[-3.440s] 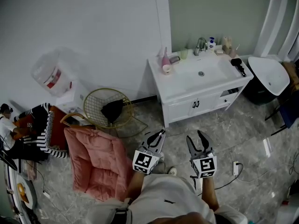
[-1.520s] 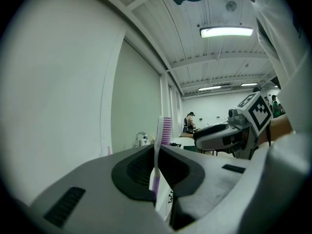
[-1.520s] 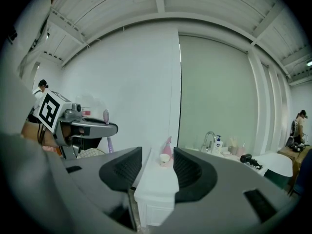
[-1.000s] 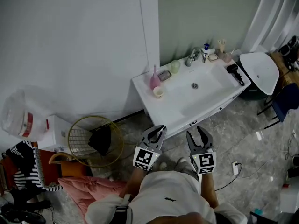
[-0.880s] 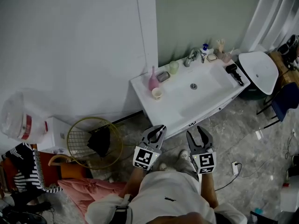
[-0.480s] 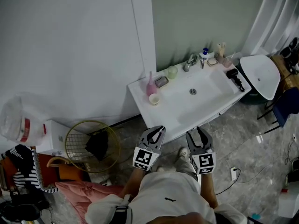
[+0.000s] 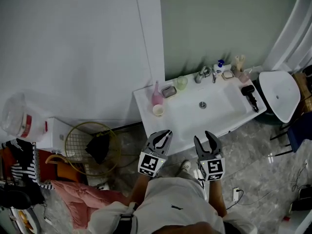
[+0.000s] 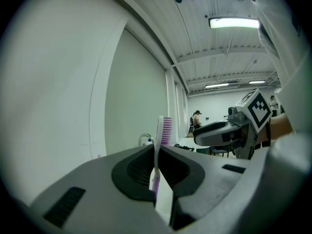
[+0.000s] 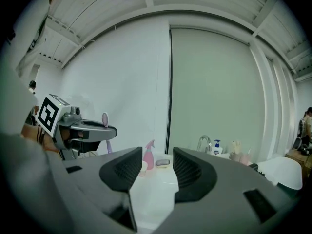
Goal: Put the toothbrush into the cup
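So the left gripper [image 7: 165, 134] has its jaws squeezed shut on the toothbrush [image 8: 157, 152]. It stands upright between the pads, and the purple bristle head pokes out above them. The right gripper [image 7: 204, 137] has its jaws spread apart with nothing between them. Through that gap you just see the white vanity [image 7: 192, 123].

Both grippers sit side by side, a little apart, over the grey floor at the near edge of the vanity, and they point toward it. So the toothbrush is well apart from anything on the countertop.

At the far left corner of the top there's a pink spray bottle [image 7: 156, 95] with a small cream cup [image 7: 158, 110] just on its near side. A pale green cup [image 7: 182, 82] sits further right along the wall, near the faucet [image 7: 204, 74]. A black hair dryer [image 7: 249, 94] lies at the right end. Down on the floor to the left is a wire basket [image 7: 80, 133] with something dark in it.
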A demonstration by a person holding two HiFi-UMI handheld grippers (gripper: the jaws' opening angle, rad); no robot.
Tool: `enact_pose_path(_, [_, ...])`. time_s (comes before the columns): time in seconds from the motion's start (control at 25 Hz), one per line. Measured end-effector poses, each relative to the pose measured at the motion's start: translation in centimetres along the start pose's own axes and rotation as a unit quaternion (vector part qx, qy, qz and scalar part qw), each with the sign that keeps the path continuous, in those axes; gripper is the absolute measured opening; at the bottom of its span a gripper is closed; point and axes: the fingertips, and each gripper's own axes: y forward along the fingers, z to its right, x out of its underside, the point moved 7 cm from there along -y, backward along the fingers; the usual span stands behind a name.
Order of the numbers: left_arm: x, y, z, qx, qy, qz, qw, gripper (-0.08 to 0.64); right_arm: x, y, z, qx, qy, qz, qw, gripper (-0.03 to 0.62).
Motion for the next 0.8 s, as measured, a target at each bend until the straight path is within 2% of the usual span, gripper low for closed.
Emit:
enact_pose_path(0.48, [-1.4,7.6,0.7,-0.052,-0.007,-0.004,0.9986,0.041,0.3,3.5,8.6,-0.047,-0.003,-0.009,0.999,0.202])
enact_pose_path(0.8, [-2.0,10.0,0.7,-0.087,-0.013,-0.009,0.9961,0.041,-0.1,5.5,11.6,-0.081,-0.007,-0.006,0.997,0.201])
